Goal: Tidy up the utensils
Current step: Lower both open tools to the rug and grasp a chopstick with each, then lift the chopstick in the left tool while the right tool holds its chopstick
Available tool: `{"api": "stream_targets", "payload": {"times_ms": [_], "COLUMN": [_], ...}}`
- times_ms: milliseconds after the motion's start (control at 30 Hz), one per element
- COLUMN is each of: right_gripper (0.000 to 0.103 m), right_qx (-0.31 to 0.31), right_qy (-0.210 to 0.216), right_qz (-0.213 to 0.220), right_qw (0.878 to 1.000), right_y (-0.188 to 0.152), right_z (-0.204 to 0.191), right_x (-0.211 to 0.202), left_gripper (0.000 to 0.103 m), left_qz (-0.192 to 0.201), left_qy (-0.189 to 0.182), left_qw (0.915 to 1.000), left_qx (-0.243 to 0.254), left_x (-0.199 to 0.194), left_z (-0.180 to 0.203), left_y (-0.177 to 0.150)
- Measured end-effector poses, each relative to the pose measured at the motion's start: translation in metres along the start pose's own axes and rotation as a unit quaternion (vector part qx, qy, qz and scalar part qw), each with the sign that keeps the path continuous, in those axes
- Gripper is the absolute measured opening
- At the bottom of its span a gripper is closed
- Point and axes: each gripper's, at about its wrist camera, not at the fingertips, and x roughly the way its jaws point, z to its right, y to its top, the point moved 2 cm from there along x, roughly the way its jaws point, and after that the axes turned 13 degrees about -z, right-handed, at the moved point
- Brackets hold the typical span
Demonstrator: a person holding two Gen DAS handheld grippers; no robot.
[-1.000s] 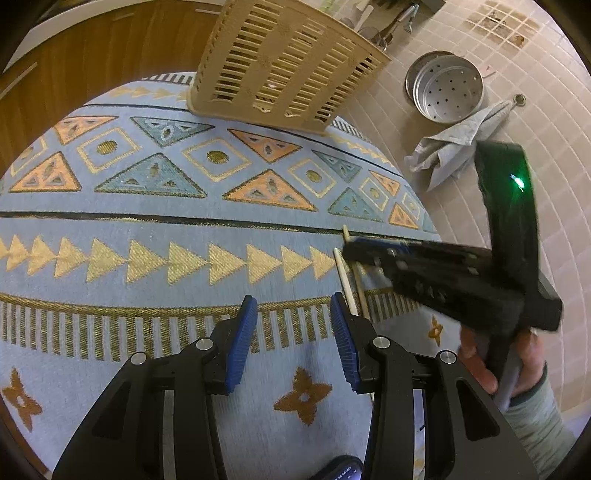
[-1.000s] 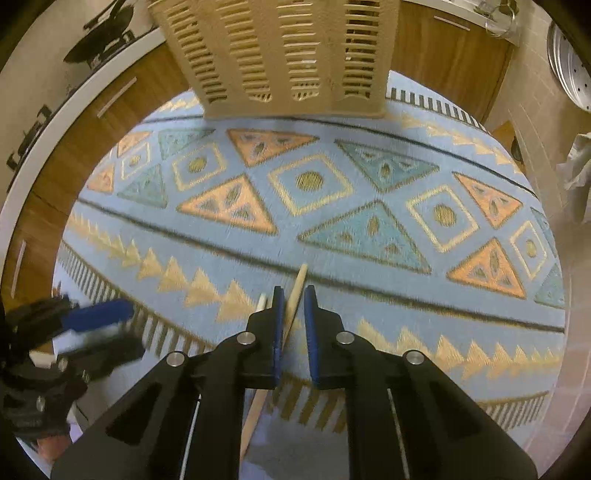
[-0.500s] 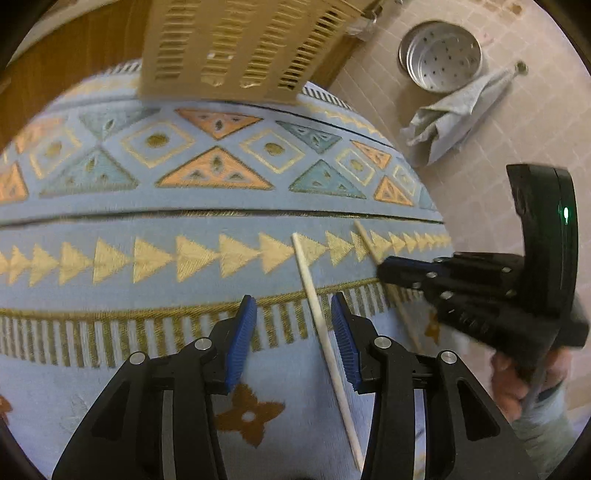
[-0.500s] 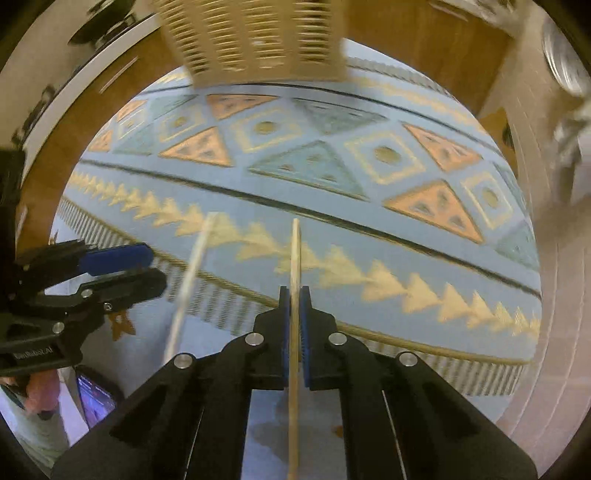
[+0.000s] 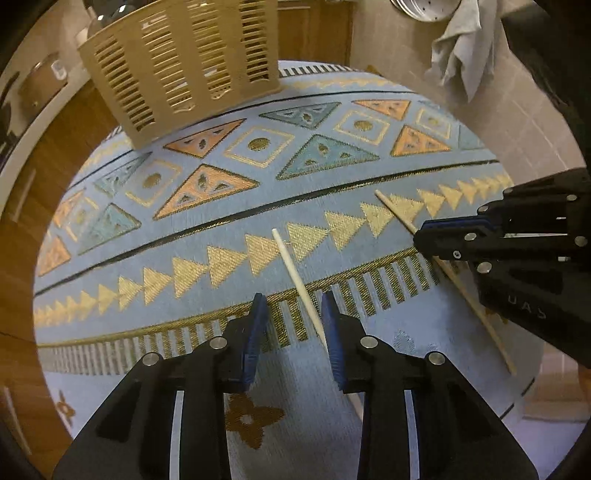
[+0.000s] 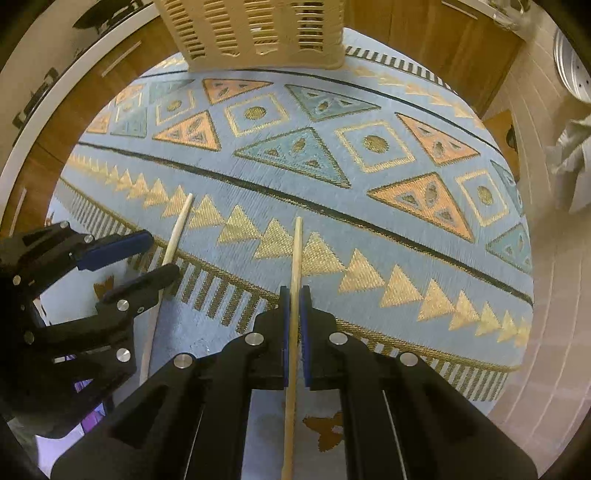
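The right hand-held gripper [image 6: 291, 295] is closed on a tan wooden chopstick [image 6: 295, 266], gripped partway along its length, with the thin end pointing toward the slotted basket [image 6: 255, 29] and the longer tail running back under the gripper body. The left hand-held gripper [image 5: 291, 314] is held wide open and grips nothing. A second, paler chopstick [image 5: 299, 284] lies on the patterned cloth [image 5: 258, 177] on the near side of the basket; it passes between the open jaws, close to the right-hand one. The basket stands at the far edge of the cloth, well apart from both chopsticks.

Both chopsticks are judged light, stiff and smooth, and liable to roll or pivot if pinched near an end. A hold near the middle of the pale chopstick is recommended, with the pads square across the shaft. A thin stick flat on woven cloth may slip aside as the jaws close.
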Motion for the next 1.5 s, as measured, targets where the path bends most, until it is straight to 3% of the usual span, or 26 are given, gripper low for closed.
{"api": "stream_targets", "payload": {"times_ms": [100,133,167,233,333,500,633,767,833,933,1133,1233,1300,1500], "right_gripper": [0.004,0.004,0.004,0.004,0.004,0.003,0.004,0.004,0.004,0.004,0.011,0.017,0.018,0.017], "right_qx": [-0.012,-0.015,-0.018,-0.02,-0.02,0.0,0.021,0.035,0.036,0.039,0.032,0.029,0.021,0.0], "right_qy": [-0.017,-0.022,-0.028,-0.031,-0.02,0.025,0.052,0.064,0.065,0.061,0.072,0.089,0.08,0.038], "right_qz": [0.0,0.001,0.002,0.003,0.005,0.017,0.033,0.041,0.037,0.04,0.025,0.006,0.0,-0.023], "right_qw": [1.0,1.0,0.999,0.999,1.0,1.0,0.998,0.996,0.997,0.997,0.997,0.996,0.997,0.999], "right_y": [0.002,0.002,0.002,0.001,0.001,0.005,0.019,0.037,0.043,0.049,0.054,0.05,0.047,0.048], "right_z": [-0.009,-0.01,-0.013,-0.014,-0.012,-0.002,0.005,0.009,0.009,0.012,0.011,0.012,0.01,-0.002], "right_x": [0.001,0.001,0.001,0.002,0.001,-0.007,-0.015,-0.013,-0.008,-0.002,0.003,0.002,0.001,0.001], "left_gripper": [0.023,0.01,0.005,0.005,0.004,0.003,0.003,0.004,0.004,0.004,0.005,0.014,0.02,0.02], "left_qz": [-0.002,-0.002,-0.004,-0.002,0.007,0.03,0.049,0.057,0.052,0.041,0.022,0.013,0.002,-0.035], "left_qy": [0.014,0.011,0.017,0.013,-0.03,-0.143,-0.17,-0.153,-0.115,-0.091,-0.126,-0.141,-0.135,-0.094], "left_qw": [0.9999,0.9999,0.9999,0.9999,0.9989,0.9846,0.9765,0.9783,0.9845,0.9891,0.9864,0.9859,0.9877,0.9938], "left_qx": [0.004,0.006,0.001,-0.008,-0.035,-0.097,-0.124,-0.128,-0.122,-0.108,-0.102,-0.088,-0.08,-0.048], "left_x": [0.0,-0.001,-0.001,0.001,0.001,-0.006,-0.019,-0.03,-0.027,-0.018,0.001,0.0,0.001,0.004], "left_z": [0.002,0.004,0.003,0.004,-0.005,-0.042,-0.073,-0.101,-0.114,-0.132,-0.148,-0.145,-0.14,-0.125], "left_y": [0.0,0.0,0.001,0.004,0.006,0.014,0.019,0.022,0.024,0.024,0.024,0.02,0.017,0.018]}}
